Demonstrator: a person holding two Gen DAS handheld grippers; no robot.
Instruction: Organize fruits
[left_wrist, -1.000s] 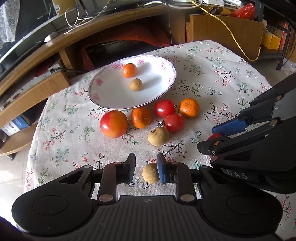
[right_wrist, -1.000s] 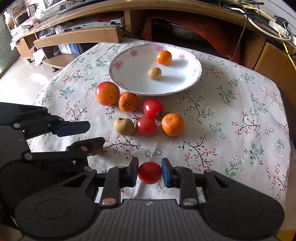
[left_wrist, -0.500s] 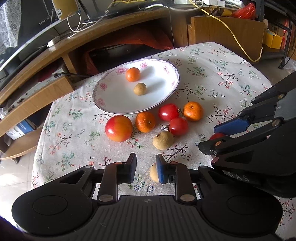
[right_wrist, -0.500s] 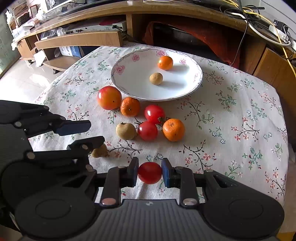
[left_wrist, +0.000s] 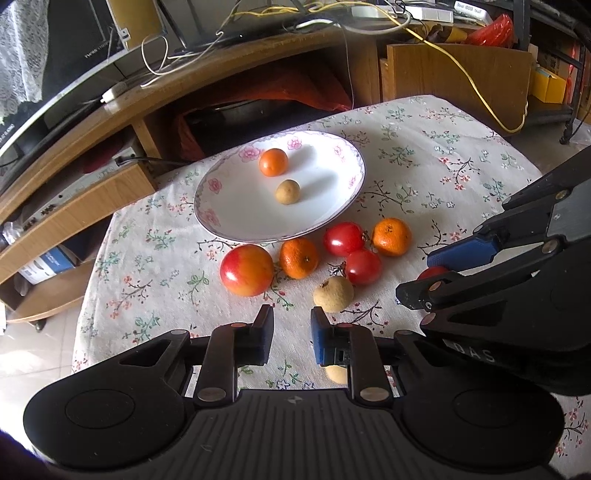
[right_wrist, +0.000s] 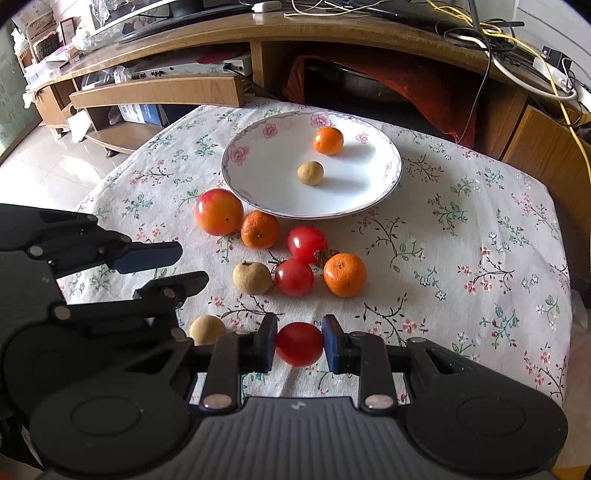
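A white floral plate (left_wrist: 236, 218) (right_wrist: 373, 192) holds a small orange (left_wrist: 273, 162) and a tan longan (left_wrist: 287, 191). In front of it on the cloth lie a red apple (left_wrist: 246, 270), two oranges (left_wrist: 299, 258) (left_wrist: 391, 236), two red tomatoes (left_wrist: 343, 239) (left_wrist: 362, 267) and a longan (left_wrist: 333, 294). My right gripper (right_wrist: 299, 342) is shut on a red tomato (right_wrist: 299, 343), held above the cloth. My left gripper (left_wrist: 291, 334) is open and empty; a loose longan (right_wrist: 207, 329) lies under its right finger.
The flowered tablecloth (right_wrist: 480, 240) covers a small table with edges near on the left and right. A wooden TV stand (right_wrist: 229, 88) with cables and shelves stands behind the plate. The right gripper's body (left_wrist: 517, 295) fills the right side of the left wrist view.
My left gripper has pulled back and up, so the near longan has slipped from between its fingers to under the right one. The right gripper still holds the tomato.
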